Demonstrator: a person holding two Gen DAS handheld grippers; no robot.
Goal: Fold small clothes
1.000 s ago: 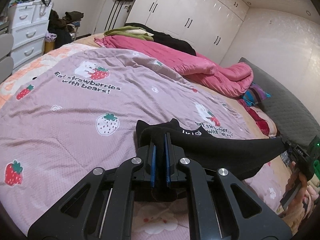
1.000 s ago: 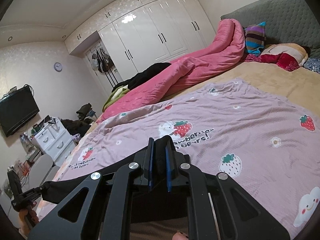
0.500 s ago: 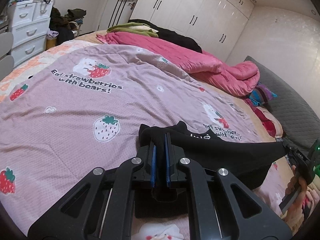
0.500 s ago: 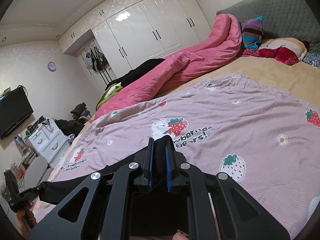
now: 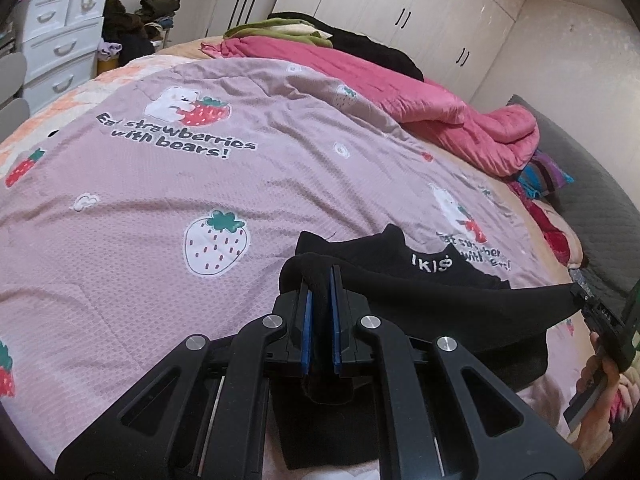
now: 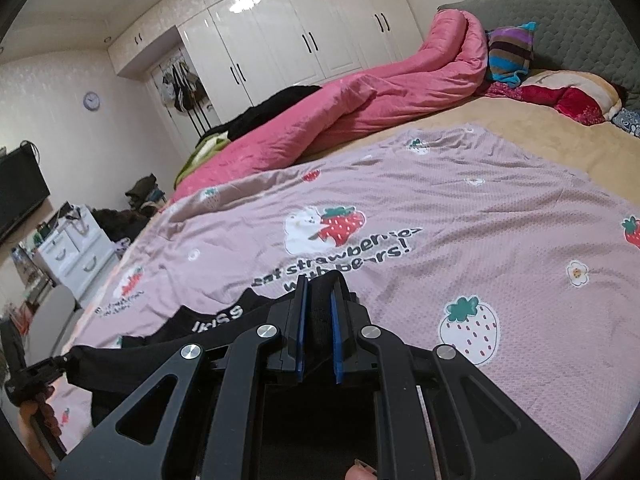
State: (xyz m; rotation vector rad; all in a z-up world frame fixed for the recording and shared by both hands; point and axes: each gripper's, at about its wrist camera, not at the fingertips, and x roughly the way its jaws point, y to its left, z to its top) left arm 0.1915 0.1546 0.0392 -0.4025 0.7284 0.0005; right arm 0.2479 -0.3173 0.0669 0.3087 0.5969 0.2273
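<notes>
A small black garment (image 5: 424, 292) with white lettering lies partly on the pink strawberry blanket (image 5: 168, 184). My left gripper (image 5: 319, 280) is shut on one corner of its near edge. My right gripper (image 6: 319, 292) is shut on the other corner; it also shows at the right edge of the left wrist view (image 5: 580, 296). The black cloth (image 6: 168, 344) is stretched taut between the two grippers, folded forward over the part with the lettering (image 6: 218, 319). The left gripper shows at the far left of the right wrist view (image 6: 60, 362).
A rumpled pink duvet (image 5: 400, 84) runs along the far side of the bed. Pillows (image 6: 560, 92) and a grey headboard (image 6: 580, 20) are at the head. White drawers (image 5: 60, 48) stand beside the bed. White wardrobes (image 6: 300, 40) line the wall.
Both grippers have carried the held edge forward and lower over the blanket, so the black cloth covers more of the lettered part.
</notes>
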